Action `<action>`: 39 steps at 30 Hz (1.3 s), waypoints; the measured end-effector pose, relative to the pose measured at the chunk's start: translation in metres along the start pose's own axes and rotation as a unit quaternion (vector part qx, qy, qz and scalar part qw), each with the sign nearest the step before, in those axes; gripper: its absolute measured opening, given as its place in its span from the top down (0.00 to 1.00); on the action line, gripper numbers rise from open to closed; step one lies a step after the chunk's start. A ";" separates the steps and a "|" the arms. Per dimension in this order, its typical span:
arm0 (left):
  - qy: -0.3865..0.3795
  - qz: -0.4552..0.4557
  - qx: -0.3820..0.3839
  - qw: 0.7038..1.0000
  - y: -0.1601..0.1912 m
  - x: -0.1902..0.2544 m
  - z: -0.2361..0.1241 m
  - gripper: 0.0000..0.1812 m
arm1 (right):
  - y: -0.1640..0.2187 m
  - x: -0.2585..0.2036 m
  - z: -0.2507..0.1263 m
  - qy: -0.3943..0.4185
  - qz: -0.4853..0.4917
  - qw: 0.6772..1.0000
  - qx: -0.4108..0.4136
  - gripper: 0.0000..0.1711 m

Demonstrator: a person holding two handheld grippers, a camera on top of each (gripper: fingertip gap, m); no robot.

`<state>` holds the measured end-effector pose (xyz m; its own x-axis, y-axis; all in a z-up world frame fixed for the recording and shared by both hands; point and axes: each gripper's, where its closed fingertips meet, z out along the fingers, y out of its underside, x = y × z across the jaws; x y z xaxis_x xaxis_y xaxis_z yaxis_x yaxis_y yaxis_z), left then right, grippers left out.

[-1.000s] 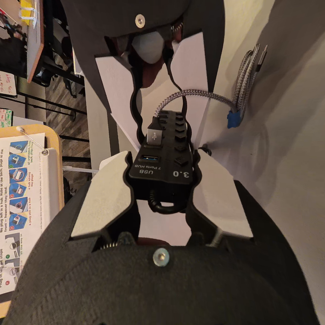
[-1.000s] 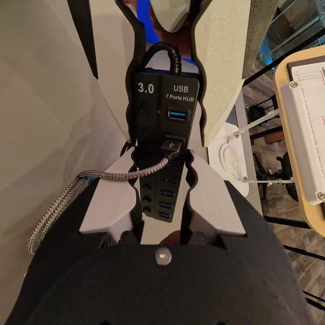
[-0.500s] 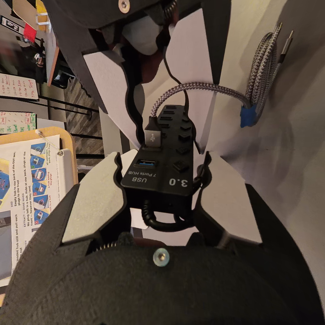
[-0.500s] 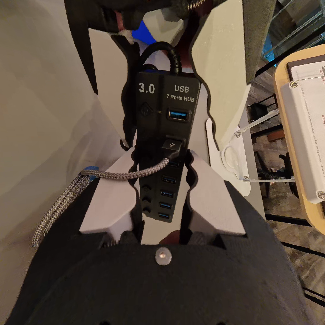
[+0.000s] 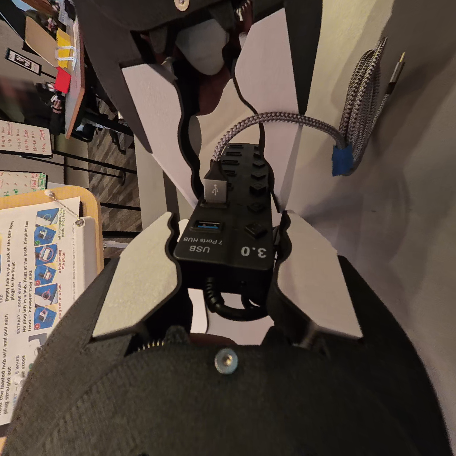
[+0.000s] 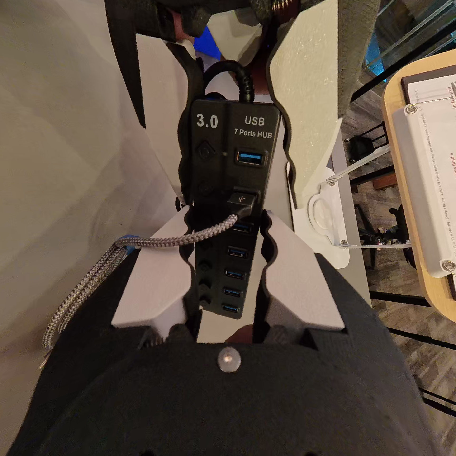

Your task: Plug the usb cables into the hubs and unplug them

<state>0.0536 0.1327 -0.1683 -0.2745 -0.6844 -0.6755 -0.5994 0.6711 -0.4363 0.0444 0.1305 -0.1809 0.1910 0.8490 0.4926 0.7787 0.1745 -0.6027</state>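
Observation:
A black seven-port USB hub (image 5: 229, 246) (image 6: 222, 138) is held above the white table between my two grippers, which face each other. A grey USB plug (image 5: 214, 191) (image 6: 240, 201) sits in its second port. Its braided cable (image 5: 283, 118) (image 6: 172, 239) runs to a coil tied with blue tape (image 5: 341, 160). My right gripper (image 6: 226, 214) is shut on the hub's far half. My left gripper (image 5: 228, 216) flanks the labelled end, slightly open, with a thin gap at its left finger (image 5: 148, 259). The hub's own black cord (image 5: 234, 311) loops between the left jaws.
A wooden board with a printed instruction sheet (image 5: 93, 204) (image 6: 394, 123) lies beyond the table edge. A white acrylic stand (image 6: 320, 222) sits by that edge. The table top (image 5: 407, 246) (image 6: 61, 148) lies under the coil. Floor and chair legs (image 6: 370, 148) show beyond the table. Left and right tips are no more than a few centimetres apart.
The left gripper has loosened and tilted around the hub's labelled end, so a gap shows at its left finger. The hub stays fixed in the right gripper. The plug has not moved.

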 end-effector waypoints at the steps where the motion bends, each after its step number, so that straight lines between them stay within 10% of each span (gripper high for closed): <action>1: -0.002 0.001 0.000 1.000 0.000 0.000 0.000 0.57 | 0.000 0.000 0.000 0.000 0.000 1.000 0.001 0.70; 39: -0.029 0.000 0.039 0.999 -0.009 -0.010 -0.007 0.62 | 0.001 0.013 -0.014 0.015 0.000 1.000 0.011 0.68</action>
<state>0.0564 0.1317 -0.1537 -0.2290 -0.6677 -0.7083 -0.5389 0.6930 -0.4790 0.0560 0.1348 -0.1667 0.2099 0.8333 0.5114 0.7651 0.1857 -0.6166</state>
